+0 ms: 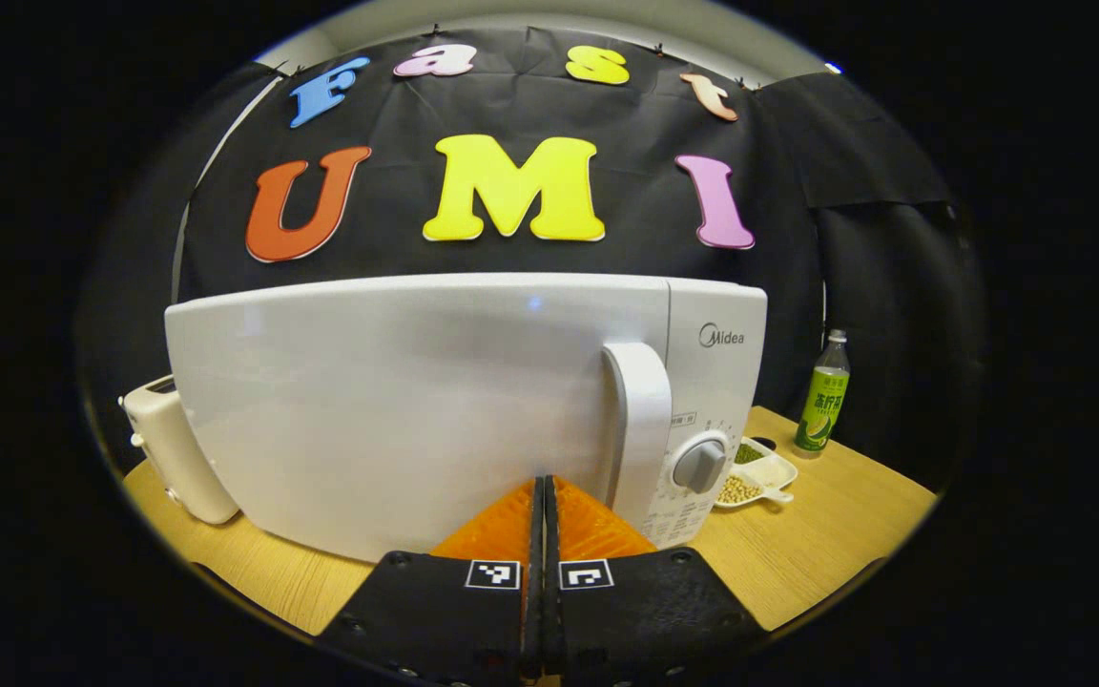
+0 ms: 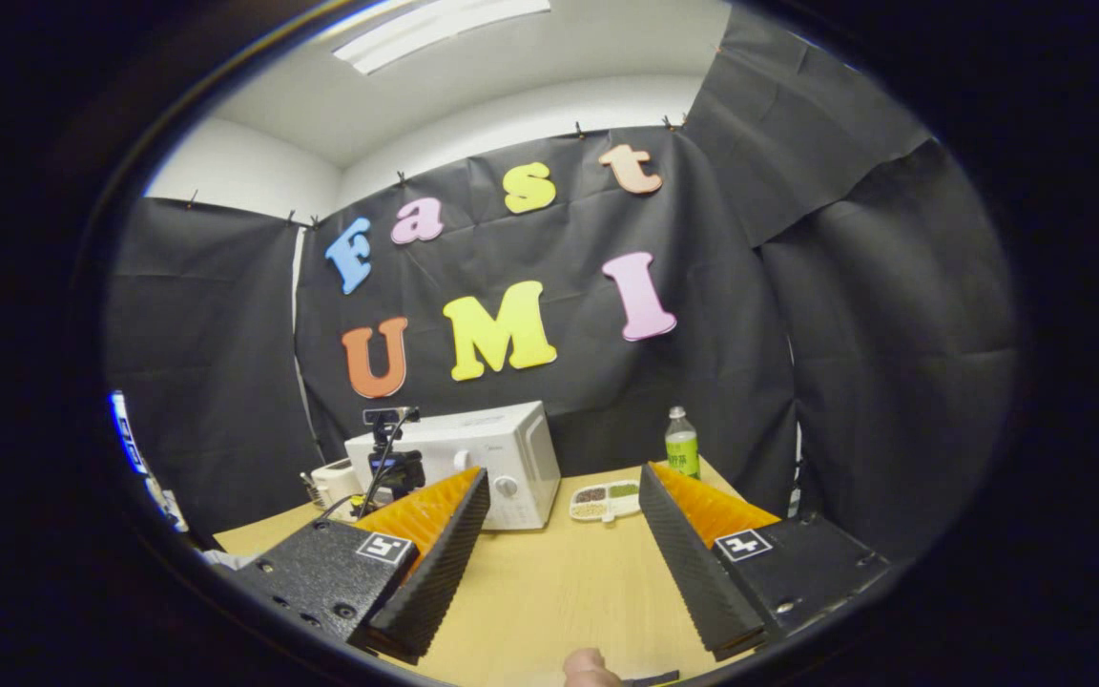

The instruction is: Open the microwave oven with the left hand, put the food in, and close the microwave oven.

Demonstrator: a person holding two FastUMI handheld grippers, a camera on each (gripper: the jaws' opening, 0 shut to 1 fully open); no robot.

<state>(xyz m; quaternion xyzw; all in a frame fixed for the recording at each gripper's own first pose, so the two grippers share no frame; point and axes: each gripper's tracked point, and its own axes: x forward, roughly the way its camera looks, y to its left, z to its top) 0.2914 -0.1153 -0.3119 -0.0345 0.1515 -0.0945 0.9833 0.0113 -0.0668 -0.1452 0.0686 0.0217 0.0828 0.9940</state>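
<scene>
Microwave oven (image 1: 416, 410): white, stood on the wooden worktop (image 1: 817, 534) against the booth wall, door seen shut. Door handle (image 1: 638, 434): a tall vertical bar, long axis upright, sited at the door's right edge beside the control knob (image 1: 699, 466). Left tongs (image 1: 543, 491): clenched, fingers pressed together with nothing between them, held close before the lower door, the handle lying just to the right and slightly above. Right tongs (image 2: 564, 496): released, fingers spread wide, nothing held, kept well back from the oven over the worktop. The left tongs are judged much the nearer to the handle. Food: a divided white dish of beans (image 1: 757, 472), set on the worktop just right of the oven, near a green bottle (image 1: 823, 405). A toaster (image 1: 177, 448) is noted at the oven's left.
</scene>
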